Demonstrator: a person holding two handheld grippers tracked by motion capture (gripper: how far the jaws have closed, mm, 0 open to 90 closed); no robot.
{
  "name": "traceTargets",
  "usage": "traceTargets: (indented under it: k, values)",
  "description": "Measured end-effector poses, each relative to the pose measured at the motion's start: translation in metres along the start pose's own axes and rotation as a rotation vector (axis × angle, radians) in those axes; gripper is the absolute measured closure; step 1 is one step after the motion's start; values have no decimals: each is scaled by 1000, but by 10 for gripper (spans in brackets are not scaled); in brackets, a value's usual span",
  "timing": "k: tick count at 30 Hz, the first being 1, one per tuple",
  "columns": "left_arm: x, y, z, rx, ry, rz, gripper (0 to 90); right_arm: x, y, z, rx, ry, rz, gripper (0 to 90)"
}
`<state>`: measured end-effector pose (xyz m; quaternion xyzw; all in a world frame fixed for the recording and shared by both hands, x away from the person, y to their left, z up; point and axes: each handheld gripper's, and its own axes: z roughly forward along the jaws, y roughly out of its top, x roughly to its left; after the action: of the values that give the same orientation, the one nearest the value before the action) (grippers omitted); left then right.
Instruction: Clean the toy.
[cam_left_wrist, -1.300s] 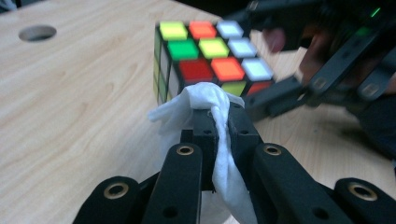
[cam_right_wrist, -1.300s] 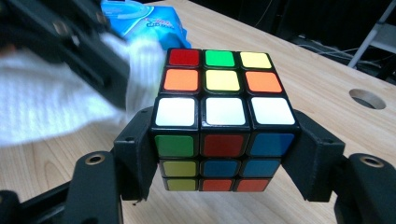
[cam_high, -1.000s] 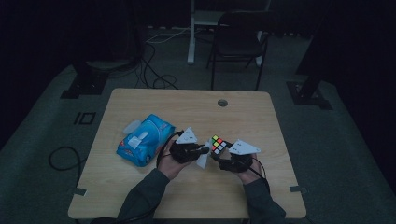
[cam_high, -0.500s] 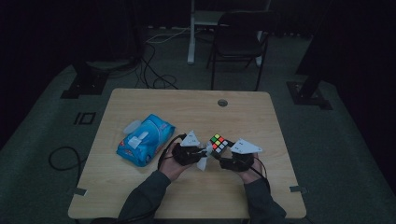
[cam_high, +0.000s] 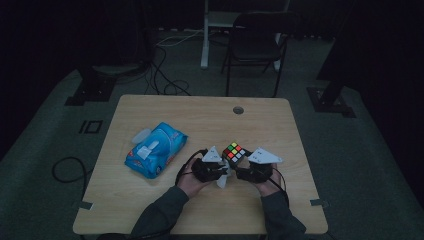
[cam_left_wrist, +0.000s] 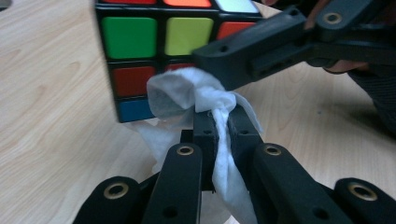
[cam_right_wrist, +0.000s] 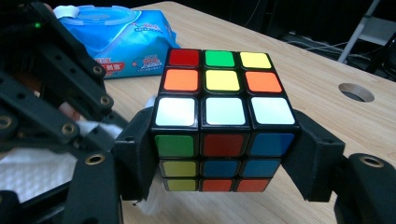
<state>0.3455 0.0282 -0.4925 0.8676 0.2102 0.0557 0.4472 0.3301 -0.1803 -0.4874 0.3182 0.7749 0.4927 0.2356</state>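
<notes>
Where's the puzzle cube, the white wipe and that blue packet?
cube (cam_right_wrist: 223, 114) right gripper view, white middle sticker on the top row of its near face
wipe (cam_left_wrist: 180, 93) left gripper view, the bunched end against the cube
packet (cam_high: 159, 149) high view, middle of its blue top

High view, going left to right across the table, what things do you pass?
Blue wipes pack → left hand-held gripper pinching a white wipe → colour cube → right hand-held gripper clamping the cube.
</notes>
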Motion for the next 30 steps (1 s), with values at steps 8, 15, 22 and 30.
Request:
traceTargets:
  k: [8, 15, 22, 30]
  values:
    - [-11, 4, 7, 4, -35, 32, 860, -1, 1, -1, -10, 8, 10, 347]
    - [-7, 2, 4, 6, -16, 23, 860, -1, 1, -2, -10, 8, 6, 346]
    - [6, 0, -12, -25, 24, -6, 860, -1, 0, -3, -4, 15, -4, 346]
    - [21, 3, -31, -72, 64, -34, 860, 0, 0, -1, 3, 26, -11, 347]
